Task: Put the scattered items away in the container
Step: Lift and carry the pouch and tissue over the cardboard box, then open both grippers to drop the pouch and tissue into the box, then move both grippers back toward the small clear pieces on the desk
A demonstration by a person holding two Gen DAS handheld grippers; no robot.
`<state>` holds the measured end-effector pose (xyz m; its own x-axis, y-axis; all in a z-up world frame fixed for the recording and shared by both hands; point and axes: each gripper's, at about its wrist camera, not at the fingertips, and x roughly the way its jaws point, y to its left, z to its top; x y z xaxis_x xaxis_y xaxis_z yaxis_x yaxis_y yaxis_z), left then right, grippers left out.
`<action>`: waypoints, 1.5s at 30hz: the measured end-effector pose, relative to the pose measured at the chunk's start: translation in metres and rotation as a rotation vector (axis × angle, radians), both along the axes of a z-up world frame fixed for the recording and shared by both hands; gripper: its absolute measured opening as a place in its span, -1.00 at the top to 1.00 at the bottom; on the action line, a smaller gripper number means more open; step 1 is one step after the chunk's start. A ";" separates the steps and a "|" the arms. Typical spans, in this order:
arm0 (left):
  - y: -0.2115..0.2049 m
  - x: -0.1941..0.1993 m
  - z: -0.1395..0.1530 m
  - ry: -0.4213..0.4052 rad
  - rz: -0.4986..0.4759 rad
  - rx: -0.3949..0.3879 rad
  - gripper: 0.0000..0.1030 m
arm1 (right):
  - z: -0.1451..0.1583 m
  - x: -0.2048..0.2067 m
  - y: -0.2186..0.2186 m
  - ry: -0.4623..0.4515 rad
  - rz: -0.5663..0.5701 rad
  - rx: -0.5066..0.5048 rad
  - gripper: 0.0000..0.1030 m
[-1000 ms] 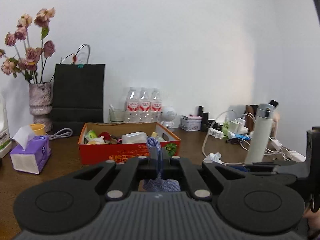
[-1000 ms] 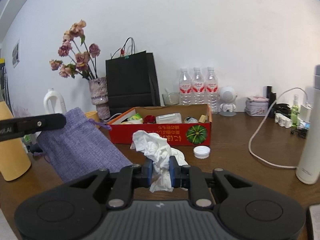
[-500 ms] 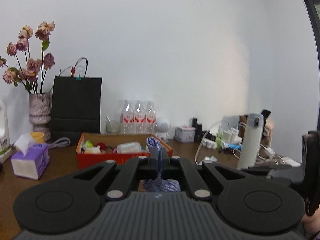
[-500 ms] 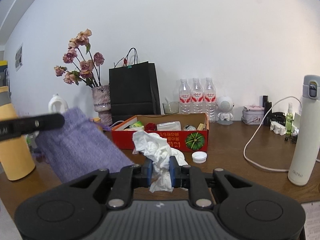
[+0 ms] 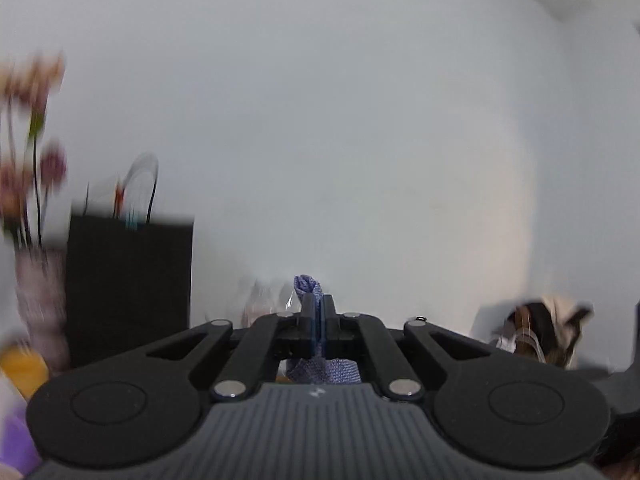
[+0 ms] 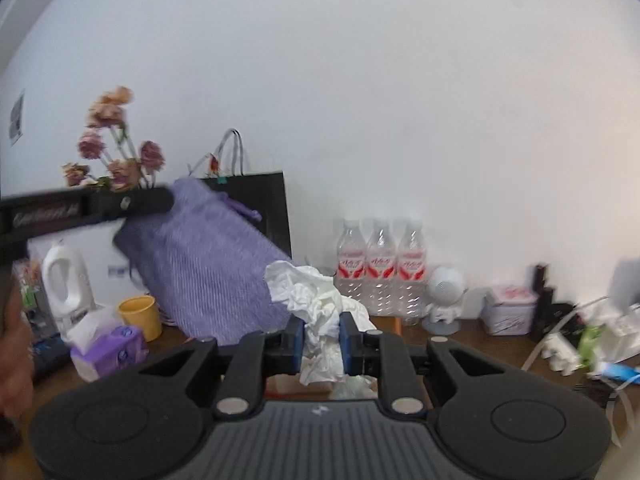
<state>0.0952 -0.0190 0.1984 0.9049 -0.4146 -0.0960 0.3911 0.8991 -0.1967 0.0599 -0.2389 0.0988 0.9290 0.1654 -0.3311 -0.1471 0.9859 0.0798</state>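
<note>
Purple cloth pouch (image 5: 314, 292) pinched in left hand-held gripper (image 5: 319, 316); right hand-held gripper (image 6: 322, 338) clamps white crumpled tissue (image 6: 316, 300).

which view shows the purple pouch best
The right wrist view: the purple pouch hangs nearly whole from the left gripper. The left wrist view shows only a pinched fold above the shut jaws and a bit below them, everything else there being blurred.

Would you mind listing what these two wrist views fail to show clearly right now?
- Left wrist view: flowers and black paper bag smeared by motion blur.
- Left wrist view: purple pouch, pinched in the left gripper, mostly hidden by the fingers.
- Right wrist view: container hidden; the right gripper and its crumpled tissue cover that area.
</note>
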 end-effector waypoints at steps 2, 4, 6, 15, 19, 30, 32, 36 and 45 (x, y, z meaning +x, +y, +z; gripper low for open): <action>-0.001 0.042 -0.019 0.085 0.055 -0.067 0.94 | -0.002 0.048 0.000 0.060 0.002 -0.004 0.67; -0.003 0.088 -0.052 0.239 0.093 -0.147 0.94 | -0.010 0.091 0.000 0.128 -0.006 -0.001 0.67; -0.009 0.131 -0.102 0.451 0.144 -0.149 0.94 | -0.026 0.133 0.000 0.230 0.006 0.041 0.67; -0.024 0.183 -0.165 0.607 0.199 0.077 0.91 | -0.097 0.260 0.009 0.541 -0.061 -0.025 0.65; -0.042 0.195 -0.159 0.660 0.108 0.174 0.79 | -0.113 0.292 0.008 0.609 -0.097 -0.019 0.47; -0.005 0.194 -0.105 0.633 0.182 0.154 -0.48 | -0.072 0.269 -0.020 0.569 -0.126 0.072 -0.26; -0.002 0.183 -0.095 0.608 0.207 0.174 -0.79 | -0.064 0.258 -0.020 0.568 -0.101 0.098 -0.29; 0.003 0.160 -0.080 0.586 0.239 0.188 -0.91 | -0.050 0.231 -0.011 0.552 -0.065 0.072 -0.33; 0.007 0.113 -0.084 0.627 0.240 0.227 -1.00 | -0.034 0.148 0.009 0.429 -0.030 0.024 -0.42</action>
<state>0.2086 -0.0119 0.1148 0.7143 -0.1188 -0.6896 0.0518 0.9918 -0.1172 0.2074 -0.2304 0.0650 0.7126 0.1525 -0.6848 -0.0665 0.9864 0.1505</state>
